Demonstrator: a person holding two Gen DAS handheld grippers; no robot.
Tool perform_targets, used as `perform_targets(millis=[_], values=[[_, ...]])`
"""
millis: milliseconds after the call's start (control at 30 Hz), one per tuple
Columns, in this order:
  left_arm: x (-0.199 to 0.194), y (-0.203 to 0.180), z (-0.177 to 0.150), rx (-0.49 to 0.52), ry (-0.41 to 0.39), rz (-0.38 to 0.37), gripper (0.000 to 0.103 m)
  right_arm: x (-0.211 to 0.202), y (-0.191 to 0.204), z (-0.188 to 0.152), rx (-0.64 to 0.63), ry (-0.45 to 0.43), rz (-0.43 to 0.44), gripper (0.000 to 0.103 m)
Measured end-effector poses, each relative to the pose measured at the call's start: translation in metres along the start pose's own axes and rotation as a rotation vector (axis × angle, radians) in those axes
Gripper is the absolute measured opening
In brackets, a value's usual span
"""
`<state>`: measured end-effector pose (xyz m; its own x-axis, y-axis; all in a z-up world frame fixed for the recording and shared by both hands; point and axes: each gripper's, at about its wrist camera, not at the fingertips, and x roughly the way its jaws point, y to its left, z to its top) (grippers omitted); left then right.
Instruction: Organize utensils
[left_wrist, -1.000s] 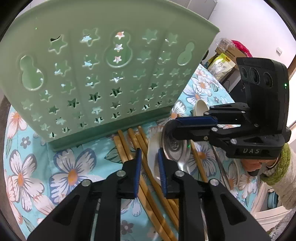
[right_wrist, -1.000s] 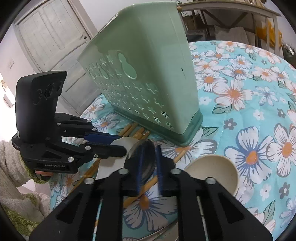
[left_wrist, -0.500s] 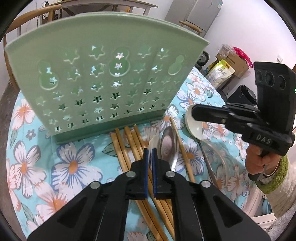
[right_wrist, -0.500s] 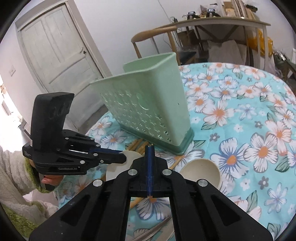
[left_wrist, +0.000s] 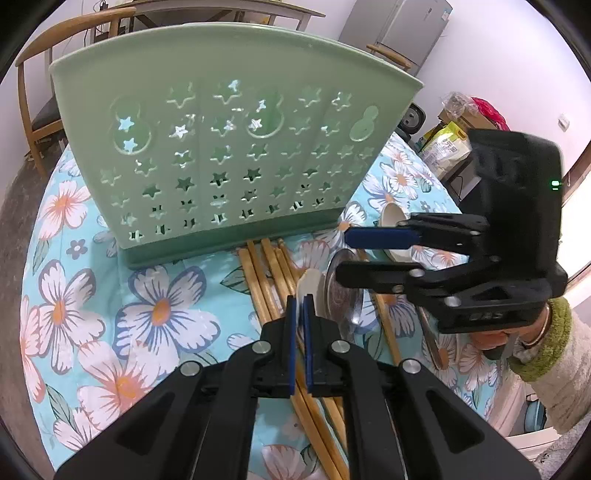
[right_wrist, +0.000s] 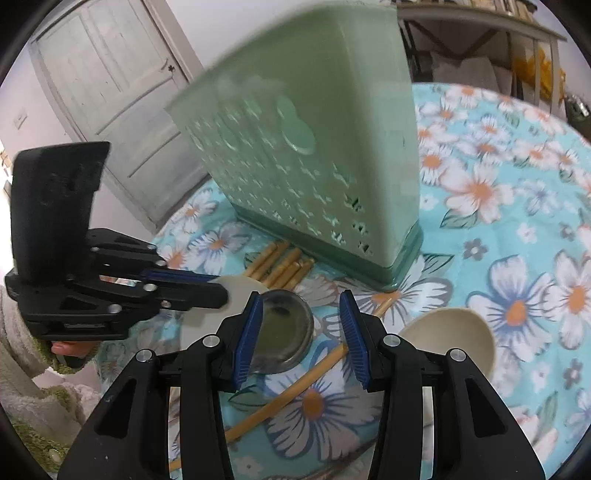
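A pale green utensil holder (left_wrist: 221, 147) (right_wrist: 314, 147) with star cut-outs stands on the flowered tablecloth. Several wooden chopsticks (left_wrist: 266, 280) (right_wrist: 284, 266) lie at its foot. My left gripper (left_wrist: 300, 301) (right_wrist: 221, 286) is shut on the edge of a cream spoon (left_wrist: 309, 286) (right_wrist: 242, 291). Beside it lies a metal spoon (left_wrist: 343, 299) (right_wrist: 286, 325). My right gripper (right_wrist: 301, 295) (left_wrist: 343, 256) is opening. The metal spoon's bowl sits between its jaws, and the right pad stands apart from it.
A second cream spoon (right_wrist: 450, 339) (left_wrist: 391, 218) rests right of the metal one. One chopstick (right_wrist: 295, 384) lies slantwise under my right gripper. The table's edge (left_wrist: 22, 258) curves close on the left. Chairs and boxes stand beyond the table.
My left gripper shut on the cream spoon. My right gripper drew back from the holder while shut, then came in low again with its jaws spread round the metal spoon.
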<state>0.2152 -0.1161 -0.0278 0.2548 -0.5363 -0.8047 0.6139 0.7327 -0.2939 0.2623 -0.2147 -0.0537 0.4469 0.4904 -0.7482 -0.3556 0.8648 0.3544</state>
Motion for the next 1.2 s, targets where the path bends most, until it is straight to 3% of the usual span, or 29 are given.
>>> perform_targets(millis=[133,233,400,733,933,1067,1200], values=[[0.001,0.002,-0.002,-0.005,0.005,0.002,0.003,0.001,0.000,-0.004,0.012,-0.002,0.013,0.017],[0.001,0.004,-0.003,-0.010,0.007,0.004,0.004,-0.003,0.003,-0.005,0.021,-0.016,0.005,0.008],[0.000,0.004,-0.004,-0.011,0.005,0.006,0.004,-0.015,0.004,-0.007,0.036,-0.040,-0.023,0.003],[-0.029,0.005,-0.006,-0.051,-0.074,0.002,0.001,-0.082,0.026,-0.006,0.028,-0.198,-0.125,0.001],[-0.085,-0.002,-0.010,-0.064,-0.206,-0.011,0.001,-0.134,0.063,0.012,-0.056,-0.342,-0.204,0.001],[-0.141,-0.009,-0.002,-0.047,-0.373,-0.001,0.001,-0.170,0.087,0.030,-0.122,-0.453,-0.252,0.001],[-0.202,-0.007,0.016,-0.051,-0.584,0.057,0.001,-0.202,0.103,0.053,-0.175,-0.588,-0.339,0.001]])
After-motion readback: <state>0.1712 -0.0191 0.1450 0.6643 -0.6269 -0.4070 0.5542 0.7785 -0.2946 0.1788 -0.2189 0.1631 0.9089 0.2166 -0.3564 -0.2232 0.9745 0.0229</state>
